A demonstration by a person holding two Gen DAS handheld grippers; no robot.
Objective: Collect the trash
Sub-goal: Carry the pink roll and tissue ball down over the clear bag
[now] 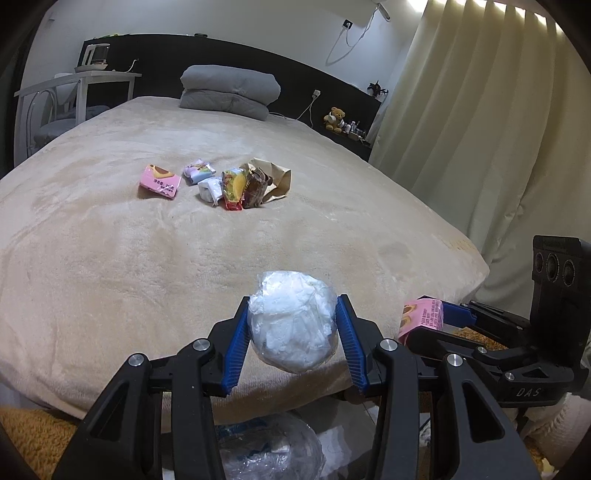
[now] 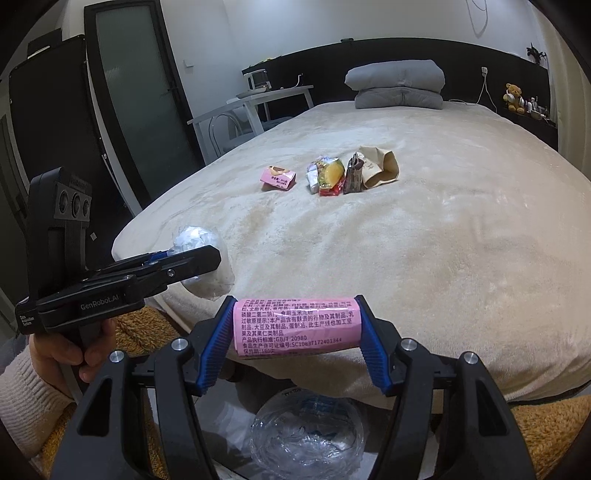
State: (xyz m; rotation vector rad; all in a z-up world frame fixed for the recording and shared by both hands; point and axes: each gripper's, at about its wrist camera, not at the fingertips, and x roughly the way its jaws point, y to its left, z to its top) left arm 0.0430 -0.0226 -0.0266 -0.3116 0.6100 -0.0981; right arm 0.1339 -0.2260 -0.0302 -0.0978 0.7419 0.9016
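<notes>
"GenRobot.AI" marks my left gripper (image 2: 192, 258), clamping a crinkly white wad (image 1: 293, 321); my right gripper (image 2: 295, 328) squeezes a glossy pink packet (image 2: 295, 326) reading "GB/T 20980".

You are facing a bed (image 1: 110, 258) with a beige plush cover filling mid-frame. A folded grey quilt (image 1: 229, 90) lies at its far end against a black headboard (image 1: 258, 62). The wall (image 1: 221, 18) is white. Cream curtains (image 1: 480, 110) hang at upper right. A white table (image 1: 85, 79) stands upper left. A frosted-glass door (image 2: 136, 85) shows at the right view's upper left.
</notes>
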